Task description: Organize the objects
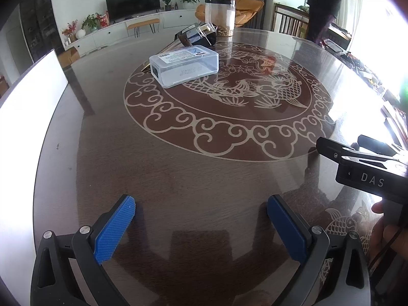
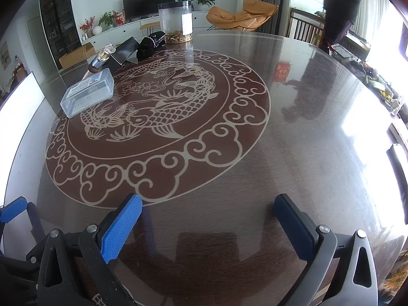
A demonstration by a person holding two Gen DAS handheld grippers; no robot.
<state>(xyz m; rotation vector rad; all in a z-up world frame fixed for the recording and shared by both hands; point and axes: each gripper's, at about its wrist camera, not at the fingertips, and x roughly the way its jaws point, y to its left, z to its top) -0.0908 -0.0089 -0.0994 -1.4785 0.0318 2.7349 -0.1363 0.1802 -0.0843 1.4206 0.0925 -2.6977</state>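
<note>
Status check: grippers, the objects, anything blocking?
Left gripper and right gripper open, empty. Clear plastic box, jar untouched, far across table. Path unobstructed.

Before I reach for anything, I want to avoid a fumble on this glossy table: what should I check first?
1. Left hand-held gripper open, nothing between the pads: ok.
2. Right hand-held gripper open and empty: ok.
3. Path to the clear box free of obstacles: ok.
4. Box lying flat on the table, apart from the jar: ok.
5. Bottle stable behind the box: cannot tell.
6. Box lid latched: cannot tell.
</note>
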